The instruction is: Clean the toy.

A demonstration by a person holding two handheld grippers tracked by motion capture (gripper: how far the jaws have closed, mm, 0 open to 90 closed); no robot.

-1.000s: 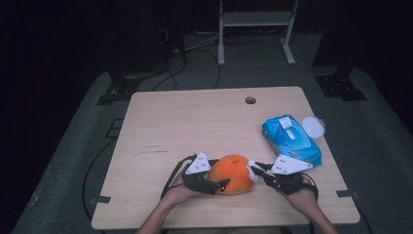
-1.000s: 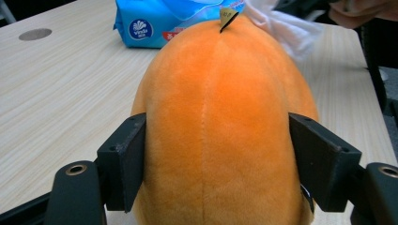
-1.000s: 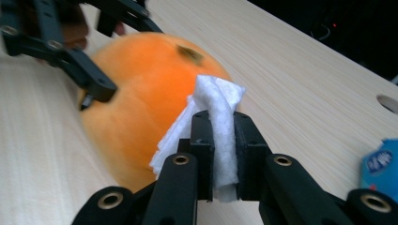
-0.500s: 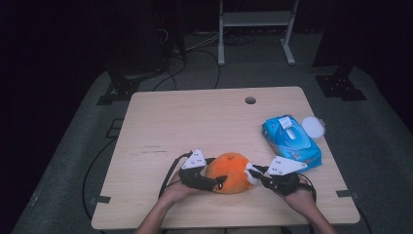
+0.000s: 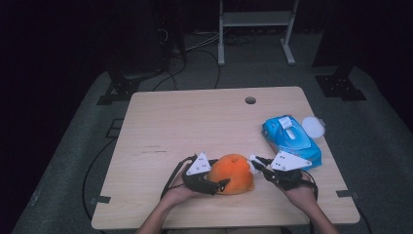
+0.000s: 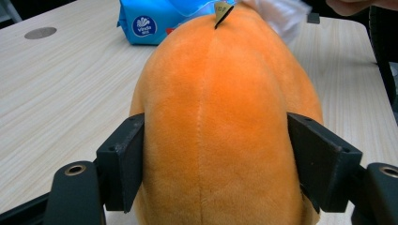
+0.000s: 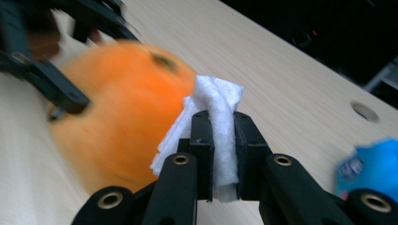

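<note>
Nearest the person, close to the front edge of the bench (image 5: 160, 126), sits one orange plush toy (image 5: 234, 173), rounded like a fruit, with a small dark tag at its top. The left hand-held gripper (image 5: 219, 184) clamps it from the person's left: in the left gripper view its two black jaws stand partly spread and press into the toy's (image 6: 216, 136) flanks, the pile bulging slightly past the pads. Judging by that give, the toy is soft, light and springy; it should squash rather than slip, and the nap offers good friction. A hold across the widest part of the body, as now, looks the safest place, since the narrower top would likely pop out of the jaws.

Just to the toy's right, the right hand-held gripper (image 5: 254, 163) has its jaws pressed almost together on one folded white wipe (image 7: 220, 140), which stands up between the pads and touches the toy's side. The wipe looks thin, limp and probably damp, so it will drape and tear easily; pinching it through several folded layers, as here, gives it some body for rubbing.

Farther back on the right lies one blue pack of wipes (image 5: 291, 139), its flap on top, and beside it at the bench's right edge one small round white lid (image 5: 312, 127). Beyond these, one cable hole (image 5: 250, 100) marks the far side.
</note>
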